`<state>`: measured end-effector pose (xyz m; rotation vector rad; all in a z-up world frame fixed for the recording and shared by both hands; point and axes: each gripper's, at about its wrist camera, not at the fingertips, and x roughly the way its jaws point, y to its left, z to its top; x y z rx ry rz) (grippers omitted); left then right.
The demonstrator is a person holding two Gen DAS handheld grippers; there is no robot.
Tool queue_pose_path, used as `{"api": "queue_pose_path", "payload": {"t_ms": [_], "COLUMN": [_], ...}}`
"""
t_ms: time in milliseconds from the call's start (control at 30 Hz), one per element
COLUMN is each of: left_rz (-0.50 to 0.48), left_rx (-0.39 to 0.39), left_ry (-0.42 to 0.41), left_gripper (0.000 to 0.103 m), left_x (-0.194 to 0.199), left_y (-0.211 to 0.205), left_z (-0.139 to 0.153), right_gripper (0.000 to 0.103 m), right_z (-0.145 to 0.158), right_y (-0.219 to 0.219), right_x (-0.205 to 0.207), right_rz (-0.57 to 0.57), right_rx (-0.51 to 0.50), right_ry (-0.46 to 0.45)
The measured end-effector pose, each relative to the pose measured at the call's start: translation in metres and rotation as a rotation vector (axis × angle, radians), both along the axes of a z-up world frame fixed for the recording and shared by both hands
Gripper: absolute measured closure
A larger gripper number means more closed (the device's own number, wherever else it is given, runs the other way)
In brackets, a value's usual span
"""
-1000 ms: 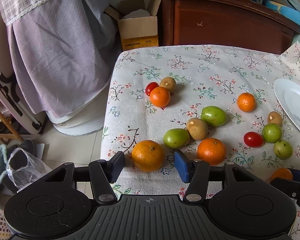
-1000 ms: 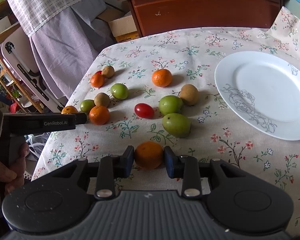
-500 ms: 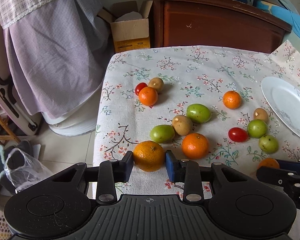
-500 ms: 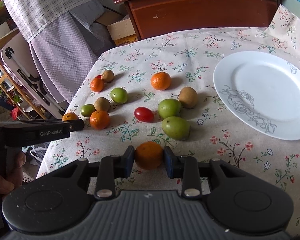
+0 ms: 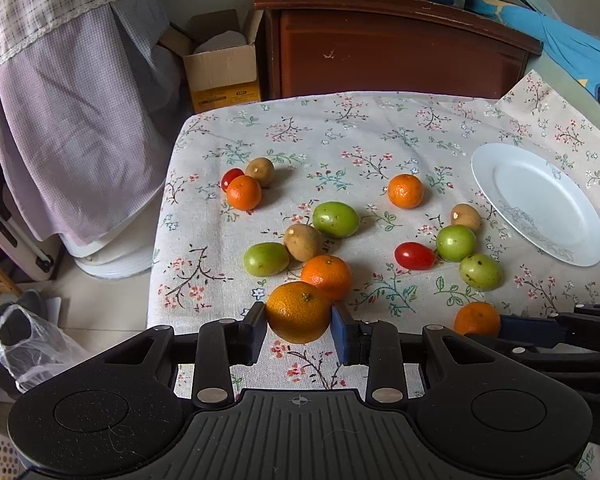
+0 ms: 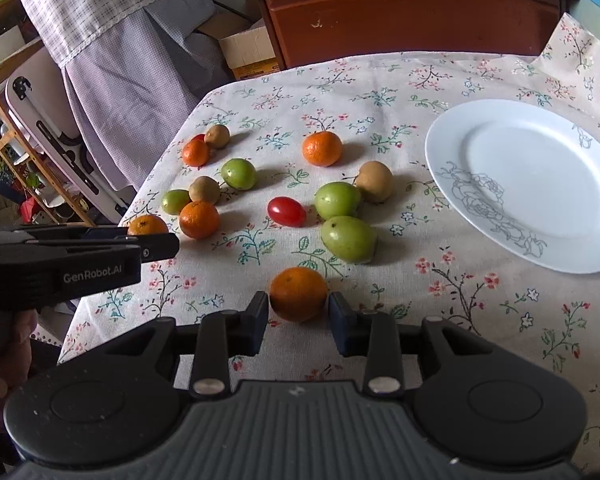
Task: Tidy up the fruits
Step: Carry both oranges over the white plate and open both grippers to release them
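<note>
**2 grippers, 2 oranges pinched over a scattered table**

The left gripper (image 5: 299, 326) has just been closing its jaws and now pinches an orange (image 5: 299, 312) between its fingers (image 5: 255, 332), the fruit lifted slightly above the floral cloth of the table (image 5: 340, 136), near the table's left front edge. Just behind it lies a second orange (image 5: 326, 277), with a brown fruit (image 5: 302, 241) and 2 green fruits (image 5: 266, 259) close by.

The right gripper (image 6: 299, 312) pinches another orange (image 6: 298, 294) between its fingers (image 6: 340, 324); this fruit sits low at the cloth, and I cannot tell whether it is touching it. Beyond it lie 2 green fruits (image 6: 348, 239) side by side, a red cherry tomato (image 6: 286, 211) to their left and a brown fruit (image 6: 374, 181) behind them.

A white plate (image 6: 532, 184) rests on the right of the table, bare. 1 orange (image 6: 322, 149) lies alone toward the middle. At the far left, an orange (image 6: 195, 153), a brown fruit (image 6: 217, 136) and a red tomato, mostly hidden, cluster together.

In the right wrist view a person's hand (image 6: 4, 368) holds the left gripper's handle at the left edge.
</note>
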<state>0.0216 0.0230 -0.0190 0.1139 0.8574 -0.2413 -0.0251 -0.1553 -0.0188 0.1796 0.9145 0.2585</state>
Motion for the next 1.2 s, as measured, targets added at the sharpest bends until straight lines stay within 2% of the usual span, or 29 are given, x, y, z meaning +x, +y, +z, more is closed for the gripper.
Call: {"api": "queue_pose_path", "payload": {"t_ms": [200, 400, 567, 833, 1033, 1200], "left_rz": [-0.005, -0.022, -0.076, -0.152, -0.255, -0.339], "left_rx": [-0.02, -0.023, -0.049, -0.075, -0.088, -0.096], "left_ry": [0.009, -0.009, -0.043, -0.087, -0.122, -0.11], "left_gripper": [0.071, 0.071, 0.071, 0.071, 0.071, 0.071], "left_x": [0.0, 0.0, -0.005, -0.012, -0.007, 0.006], "left_y": [-0.009, -0.025, -0.042, -0.058, -0.08, -0.109], "left_z": [0.002, 0.012, 0.027, 0.051, 0.074, 0.075], "right_gripper": [0.074, 0.074, 0.074, 0.074, 0.073, 0.073], "right_z": [0.007, 0.025, 0.037, 0.062, 0.079, 0.072], "right_y": [0.0, -0.015, -0.037, -0.075, -0.118, -0.144], "right_x": [-0.001, 0.003, 0.008, 0.01, 0.013, 0.017], "right_rz": [0.011, -0.03, -0.072, -0.083, -0.177, -0.253], "right_rx": [-0.011, 0.004, 0.068, 0.043, 0.046, 0.051], "right_ry": [-0.037, -0.052, -0.03, -0.067, -0.106, -0.092]}}
